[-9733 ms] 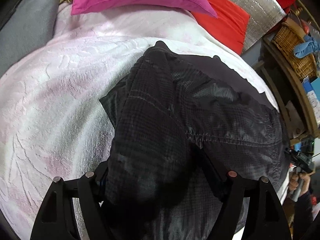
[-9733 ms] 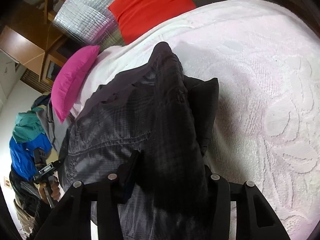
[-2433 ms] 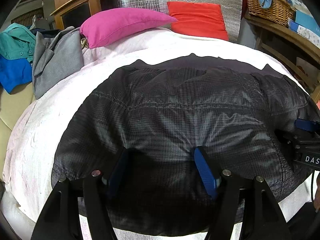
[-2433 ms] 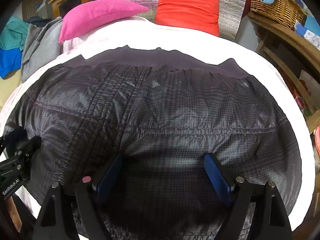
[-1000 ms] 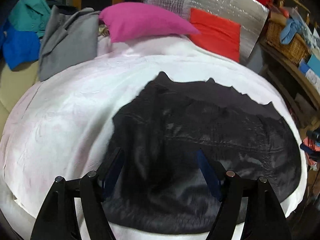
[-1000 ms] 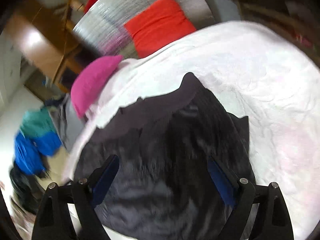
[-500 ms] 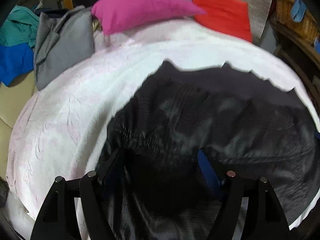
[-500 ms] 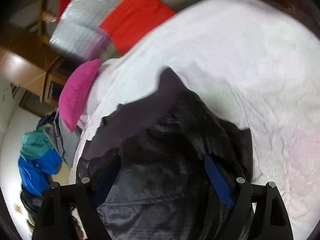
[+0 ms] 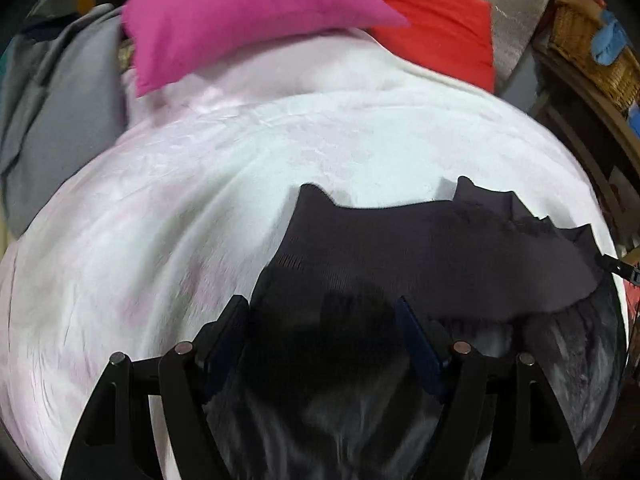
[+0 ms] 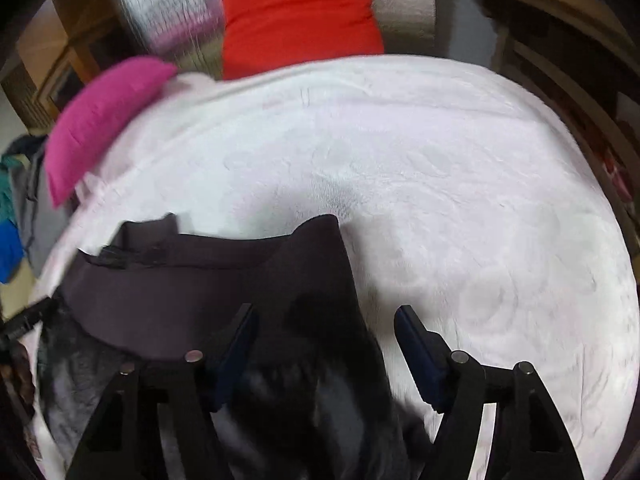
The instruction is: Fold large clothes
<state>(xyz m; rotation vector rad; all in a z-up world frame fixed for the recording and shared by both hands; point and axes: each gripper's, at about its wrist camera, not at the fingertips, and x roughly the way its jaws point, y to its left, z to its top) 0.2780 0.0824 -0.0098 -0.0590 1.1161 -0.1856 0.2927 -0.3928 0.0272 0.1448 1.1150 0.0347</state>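
A dark quilted jacket (image 9: 420, 248) with a ribbed hem lies on the white bed cover (image 9: 200, 200). Its left end fills the space between the wide-apart jaws of my left gripper (image 9: 324, 340). In the right wrist view the jacket's right end (image 10: 224, 276) runs under the left jaw of my right gripper (image 10: 326, 348); white cover shows by the right jaw. Both grippers are open and hover low over the jacket near the bed's front. Both views are blurred.
A pink pillow (image 9: 240, 16) and a red pillow (image 9: 436, 28) lie at the head of the bed against a silver panel (image 10: 160, 12). Grey and blue clothes (image 9: 48, 120) are piled left. A wicker basket (image 9: 592, 52) stands on a wooden shelf at right.
Both grippers have come in low and close over the jacket's ends. The ribbed hem now lies nearer to both grippers than half a second ago.
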